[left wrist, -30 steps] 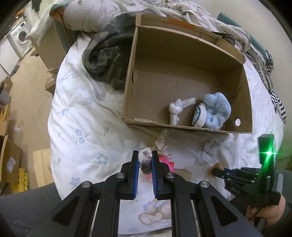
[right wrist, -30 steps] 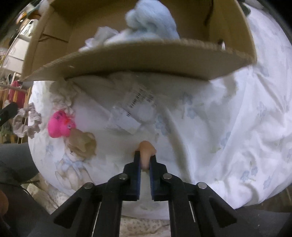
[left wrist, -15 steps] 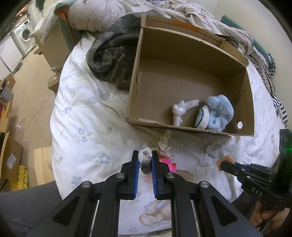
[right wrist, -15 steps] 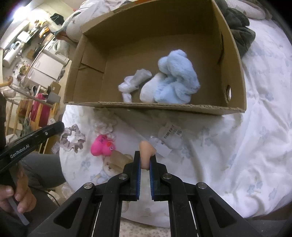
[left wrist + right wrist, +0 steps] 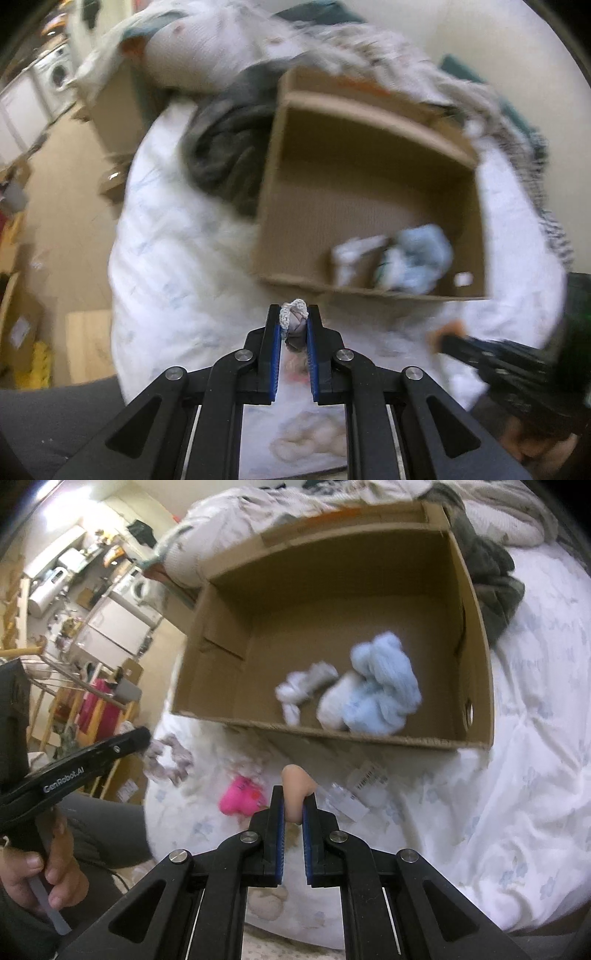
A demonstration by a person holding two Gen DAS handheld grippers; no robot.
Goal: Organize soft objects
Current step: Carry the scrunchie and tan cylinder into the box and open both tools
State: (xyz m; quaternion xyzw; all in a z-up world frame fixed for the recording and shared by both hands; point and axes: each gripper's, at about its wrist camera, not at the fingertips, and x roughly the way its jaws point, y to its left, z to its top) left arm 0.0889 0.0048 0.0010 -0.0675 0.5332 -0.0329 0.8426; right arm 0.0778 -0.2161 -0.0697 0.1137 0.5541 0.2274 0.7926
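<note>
Over the last second both tongs had risen off the bed (image 5: 517, 775). In the right view the box (image 5: 476, 627) had passed from edge-on to open from above, so both loads now stood clear of the near wall, judged ready to carry in.

Left tongs (image 5: 294, 314): pressed nearly together, pinching a grey scrunchie (image 5: 293, 320) between the blue pads. The scrunchie hung above the bed, just short of the box.

Right tongs (image 5: 293, 797): likewise nearly shut, pinching a beige soft piece (image 5: 295, 786), also short of the near wall.

In the box lay a blue plush (image 5: 384, 686) and a white knotted cloth (image 5: 303, 686). A pink toy (image 5: 240, 799) remained on the bed
</note>
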